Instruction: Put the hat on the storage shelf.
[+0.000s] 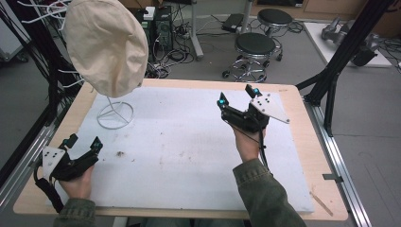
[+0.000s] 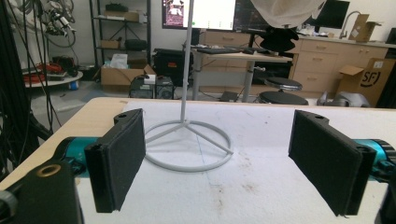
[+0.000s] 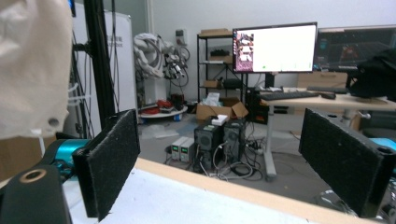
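A cream cloth cap [image 1: 106,45] hangs on a white wire stand [image 1: 115,115] at the table's back left. The stand's ring base [image 2: 187,145] lies ahead of my left gripper [image 2: 219,158], which is open and empty. In the high view my left gripper [image 1: 84,143] rests near the front left corner. My right gripper [image 1: 238,95] is held up over the right middle of the mat, open with nothing between its pads. The cap's edge [image 3: 32,65] shows at the left of the right gripper view, where my right gripper [image 3: 233,163] points past the table's far edge.
A white mat [image 1: 184,142] covers most of the wooden table [image 1: 302,113]. Black frame posts [image 1: 340,56] stand at the right. Two stools [image 1: 255,47] and cables sit on the floor beyond the far edge. A monitor [image 3: 274,47] and desk stand further off.
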### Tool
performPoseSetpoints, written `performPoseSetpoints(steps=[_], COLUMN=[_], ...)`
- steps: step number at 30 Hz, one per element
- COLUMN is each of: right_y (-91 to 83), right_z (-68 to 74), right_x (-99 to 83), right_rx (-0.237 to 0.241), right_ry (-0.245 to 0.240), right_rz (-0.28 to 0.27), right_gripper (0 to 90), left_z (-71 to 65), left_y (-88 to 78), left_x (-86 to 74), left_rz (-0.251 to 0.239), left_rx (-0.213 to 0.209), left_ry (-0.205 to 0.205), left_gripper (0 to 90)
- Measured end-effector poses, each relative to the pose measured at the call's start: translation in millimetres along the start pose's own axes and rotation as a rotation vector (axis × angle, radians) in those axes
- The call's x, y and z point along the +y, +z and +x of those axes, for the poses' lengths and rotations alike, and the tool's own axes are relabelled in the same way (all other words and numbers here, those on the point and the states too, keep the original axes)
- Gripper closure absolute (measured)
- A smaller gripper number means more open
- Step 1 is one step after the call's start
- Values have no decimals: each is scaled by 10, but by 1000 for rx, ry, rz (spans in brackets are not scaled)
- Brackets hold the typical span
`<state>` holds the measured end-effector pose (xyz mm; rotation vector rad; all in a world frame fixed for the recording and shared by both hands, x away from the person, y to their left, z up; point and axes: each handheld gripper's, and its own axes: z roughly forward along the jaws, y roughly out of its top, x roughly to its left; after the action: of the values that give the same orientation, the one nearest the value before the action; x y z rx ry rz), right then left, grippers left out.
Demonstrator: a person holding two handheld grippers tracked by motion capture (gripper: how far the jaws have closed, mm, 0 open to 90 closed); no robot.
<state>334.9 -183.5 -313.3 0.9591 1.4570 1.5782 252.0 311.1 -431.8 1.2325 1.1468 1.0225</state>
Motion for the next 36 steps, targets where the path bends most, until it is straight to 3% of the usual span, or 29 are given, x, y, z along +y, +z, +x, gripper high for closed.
performPoseSetpoints(steps=[7, 10, 12, 18, 22, 24, 27, 32, 36], right_y=[-146, -156, -174, -338, -472, -603, -660, -812, -902], right_z=[-139, -178, -194, -168, -197, -235, -259, -343, -423], right_x=[-200, -219, -209, -224, -276, -340, -384, -549, -649], right_rx=[-44, -63, -68, -76, -98, -121, -130, -143, -155], right_ry=[15, 25, 32, -20, -15, -26, -28, -16, 24], right_rz=[34, 72, 70, 85, 116, 98, 107, 115, 127], right_gripper=[116, 107, 107, 111, 110, 110, 110, 110, 110], left_z=[-3, -21, -23, -21, -25, -31, -41, -49, -52], left_y=[-1, -2, -3, -16, -13, -8, -3, 5, 8], left_x=[1, 2, 2, 4, 3, 3, 3, 0, -1], left_rz=[1, -1, 3, -2, 1, 1, 3, 3, 5], left_rx=[2, -3, -3, -1, -6, -7, -9, -12, -13], left_ry=[4, 4, 8, 6, 7, 7, 7, 6, 4], left_gripper=[191, 191, 190, 191, 191, 191, 191, 190, 191])
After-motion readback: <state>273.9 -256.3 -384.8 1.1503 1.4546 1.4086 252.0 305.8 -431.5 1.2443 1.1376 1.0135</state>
